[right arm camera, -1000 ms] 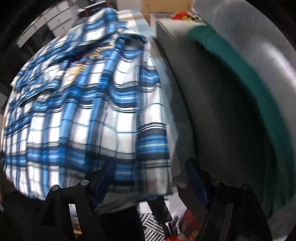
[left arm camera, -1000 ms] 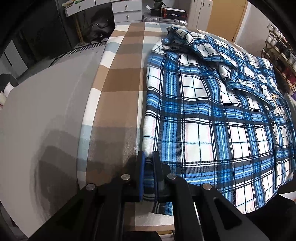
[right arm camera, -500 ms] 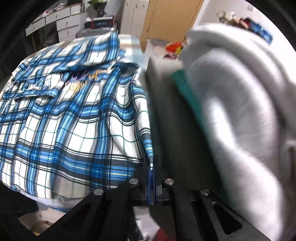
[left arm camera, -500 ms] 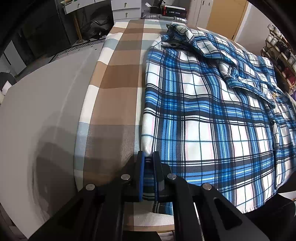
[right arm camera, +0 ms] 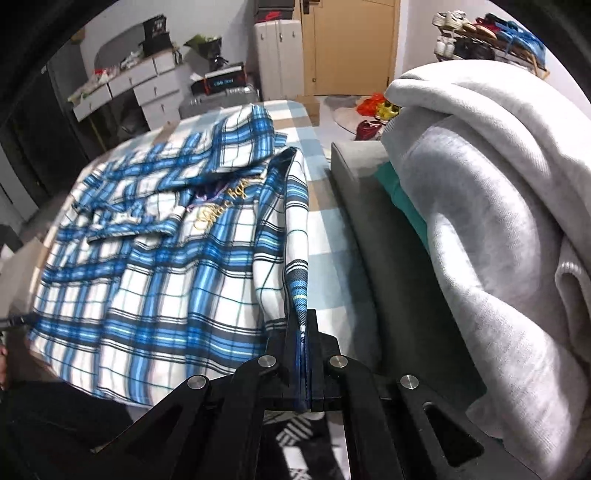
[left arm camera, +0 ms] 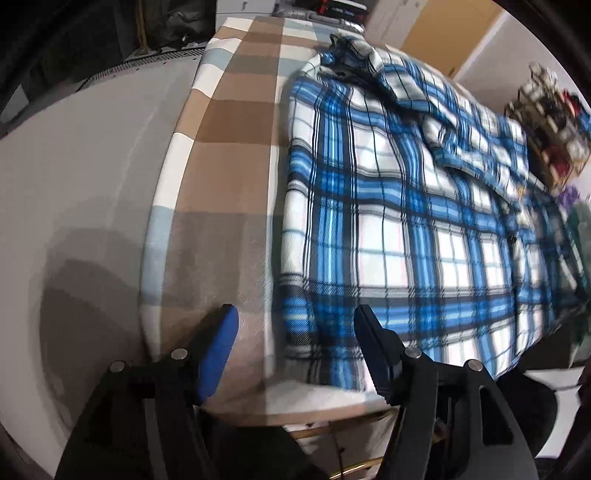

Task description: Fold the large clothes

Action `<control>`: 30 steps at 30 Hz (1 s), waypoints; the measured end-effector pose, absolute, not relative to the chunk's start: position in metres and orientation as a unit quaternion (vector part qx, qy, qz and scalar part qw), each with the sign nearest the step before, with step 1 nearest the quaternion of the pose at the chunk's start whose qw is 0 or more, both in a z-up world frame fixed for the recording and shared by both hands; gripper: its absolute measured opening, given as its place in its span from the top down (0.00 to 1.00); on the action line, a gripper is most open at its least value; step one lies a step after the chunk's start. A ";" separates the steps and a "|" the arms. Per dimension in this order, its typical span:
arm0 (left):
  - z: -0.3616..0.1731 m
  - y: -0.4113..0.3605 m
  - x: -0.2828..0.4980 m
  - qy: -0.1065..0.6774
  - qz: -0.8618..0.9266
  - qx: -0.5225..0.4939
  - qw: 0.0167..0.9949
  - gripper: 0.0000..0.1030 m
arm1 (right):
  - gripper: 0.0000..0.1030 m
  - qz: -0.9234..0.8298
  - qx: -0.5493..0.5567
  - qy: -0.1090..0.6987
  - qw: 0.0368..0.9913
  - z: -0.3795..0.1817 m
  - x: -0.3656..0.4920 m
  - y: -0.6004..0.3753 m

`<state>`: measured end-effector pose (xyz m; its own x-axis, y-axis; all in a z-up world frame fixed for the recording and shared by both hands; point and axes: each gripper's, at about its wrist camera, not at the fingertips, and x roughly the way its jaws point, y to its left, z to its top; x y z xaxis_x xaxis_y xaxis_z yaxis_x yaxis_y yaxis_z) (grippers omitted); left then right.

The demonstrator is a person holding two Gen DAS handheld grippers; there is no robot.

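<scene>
Your left gripper (left arm camera: 295, 339) hangs low at the table's near edge, jaws spread wide around the blue plaid shirt's (left arm camera: 406, 229) near-left hem corner. Your right gripper (right arm camera: 303, 332) pinches the near-right hem edge, lifted into a ridge. The shirt lies on the checked tablecloth (left arm camera: 229, 155), long axis running away from you, collar at the far end

A lived-in home, bedroom or spare room. White drawer unit (right arm camera: 147, 86) standing against the far wall, clutter piling on top. Wooden door (right arm camera: 351, 44) closing off the back. Shoe rack (right arm camera: 487, 35) holding sneakers at upper right. Grey sweatshirts (right arm camera: 498, 206) lying heaped beside the checked cloth (left arm camera: 229, 155) covering the work surface.
</scene>
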<state>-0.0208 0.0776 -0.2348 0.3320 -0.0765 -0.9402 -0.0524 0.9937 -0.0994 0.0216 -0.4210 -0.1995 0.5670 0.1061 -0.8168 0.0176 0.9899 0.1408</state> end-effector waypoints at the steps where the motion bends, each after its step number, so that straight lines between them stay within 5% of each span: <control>1: -0.236 0.076 -0.021 0.582 -0.008 -0.053 0.811 0.39 | 0.99 0.030 0.074 0.463 0.883 -0.200 0.021 -0.421; 6: -0.242 0.051 -0.018 0.588 -0.035 -0.006 0.808 0.30 | 0.99 0.058 0.103 0.450 0.885 -0.193 0.017 -0.416; 10: -0.242 0.029 -0.015 0.588 -0.103 -0.005 0.802 0.49 | 0.99 0.079 0.134 0.443 0.883 -0.189 0.015 -0.411; 18: -0.216 0.043 -0.007 0.514 -0.240 -0.161 0.808 0.50 | 0.98 0.121 0.157 0.428 0.882 -0.185 0.011 -0.393; 30: -0.248 0.048 -0.005 0.553 -0.143 -0.103 0.815 0.49 | 0.96 0.132 0.144 0.438 0.878 -0.197 0.016 -0.384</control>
